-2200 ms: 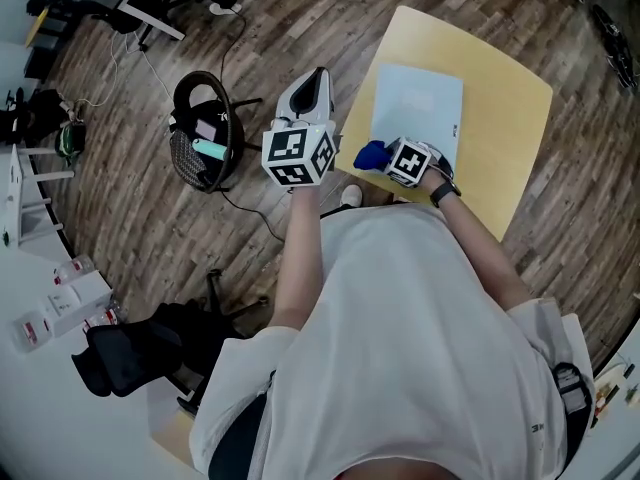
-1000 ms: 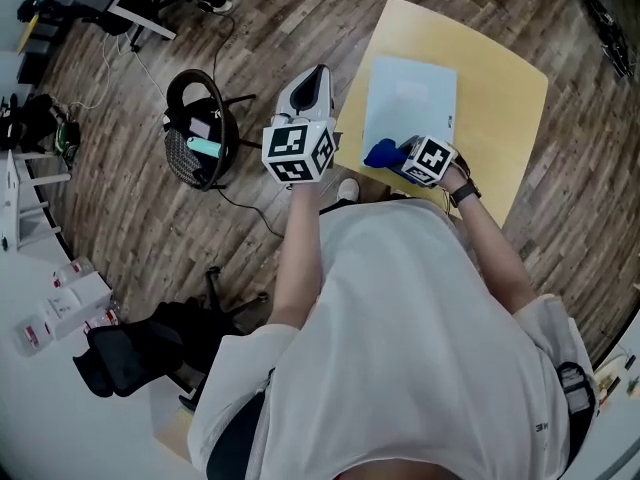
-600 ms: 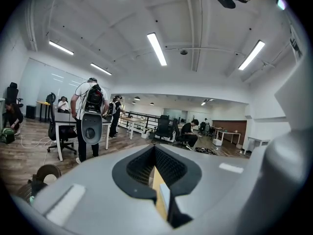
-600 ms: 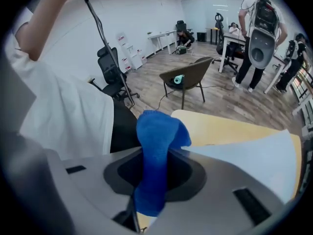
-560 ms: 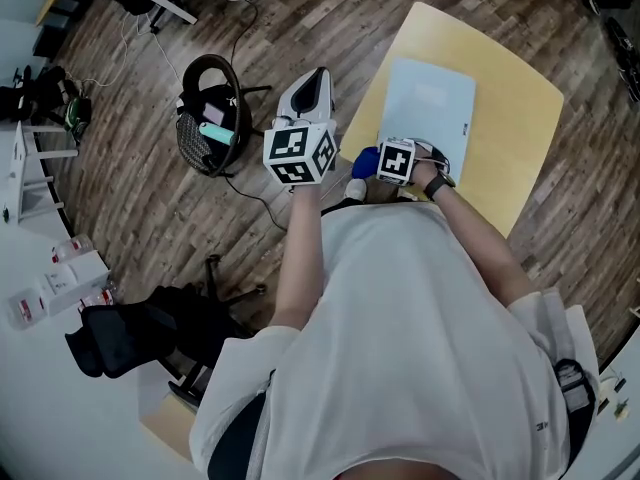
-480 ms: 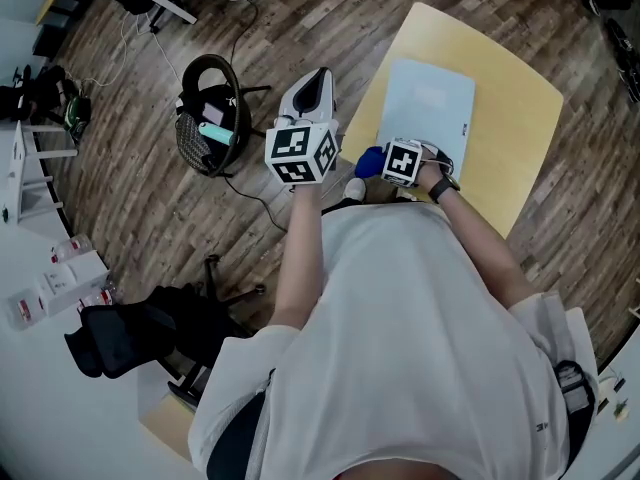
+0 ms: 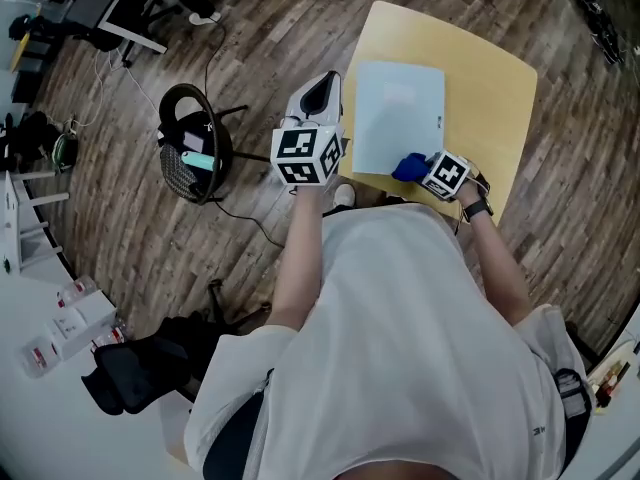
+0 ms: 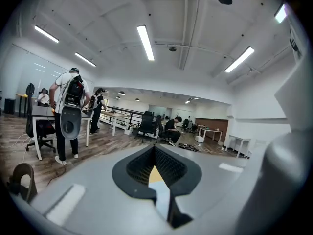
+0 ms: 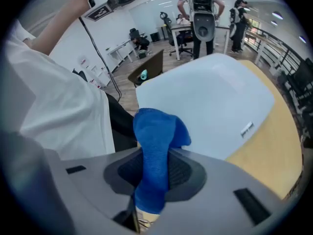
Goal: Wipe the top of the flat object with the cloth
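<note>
A fuzzy blue cloth (image 7: 408, 167) is being clamped by the right gripper (image 7: 422, 169) at the pale-blue flat sheet's (image 7: 398, 116) 5 o'clock corner; left gripper (image 7: 320, 93) closed, empty; most wiping seemingly remaining

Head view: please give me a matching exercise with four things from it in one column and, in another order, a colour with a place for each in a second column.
Things:
1. cloth
2. sheet
3. table
4. basket

Colour and place:
A. yellow, under the sheet
B. blue, between the jaws of the right gripper
C. black, on the floor
D. pale blue, flat on the table

Pairs: 1-B, 2-D, 3-A, 4-C
</note>
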{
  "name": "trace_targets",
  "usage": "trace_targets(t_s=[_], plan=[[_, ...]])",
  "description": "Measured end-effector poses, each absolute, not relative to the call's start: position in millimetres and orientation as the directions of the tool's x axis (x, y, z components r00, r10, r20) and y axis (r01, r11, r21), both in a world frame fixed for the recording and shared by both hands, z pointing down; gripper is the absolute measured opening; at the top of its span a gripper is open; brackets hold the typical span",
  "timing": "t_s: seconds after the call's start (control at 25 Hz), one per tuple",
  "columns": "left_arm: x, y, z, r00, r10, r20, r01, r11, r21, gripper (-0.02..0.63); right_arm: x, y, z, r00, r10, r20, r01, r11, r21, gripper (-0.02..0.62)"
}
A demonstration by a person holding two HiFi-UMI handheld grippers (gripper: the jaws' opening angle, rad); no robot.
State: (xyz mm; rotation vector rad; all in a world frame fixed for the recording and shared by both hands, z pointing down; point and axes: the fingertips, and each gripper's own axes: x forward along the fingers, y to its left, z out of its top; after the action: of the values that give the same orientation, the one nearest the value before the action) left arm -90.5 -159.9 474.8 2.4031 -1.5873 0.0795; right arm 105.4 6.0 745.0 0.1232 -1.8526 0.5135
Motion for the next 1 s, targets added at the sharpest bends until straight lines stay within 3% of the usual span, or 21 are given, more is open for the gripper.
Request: trace_targets(t_s=[0.2, 0.4, 0.68, 1.0], plan=[[-49, -167, 477, 0.481, -0.856, 0.19, -0.873, -0.449, 0.191, 0.006, 151, 3, 746, -0.389, 0.106, 0.915, -0.492, 0.815, -0.304, 0.1], [-22, -172, 476, 0.537, -0.821, 0.193, -0.842, -0.508, 0.185, 0.006, 146, -15, 728, -0.488, 0.001, 0.873, -0.574, 0.753, -0.323, 0.097], [-9, -186, 472, 0.564, -0.799, 0.209, -0.825, -0.538, 0.172, 0.006, 110, -127, 611, -0.603, -0.467, 0.646, -0.719, 0.669, -0.187, 0.094], [21, -199, 423, 0.589, -0.798, 0.126, -0.807, -0.587, 0.056, 0.006, 130, -198, 479, -0.462, -0.819, 0.341, -0.882, 0.463, -0.082, 0.086]])
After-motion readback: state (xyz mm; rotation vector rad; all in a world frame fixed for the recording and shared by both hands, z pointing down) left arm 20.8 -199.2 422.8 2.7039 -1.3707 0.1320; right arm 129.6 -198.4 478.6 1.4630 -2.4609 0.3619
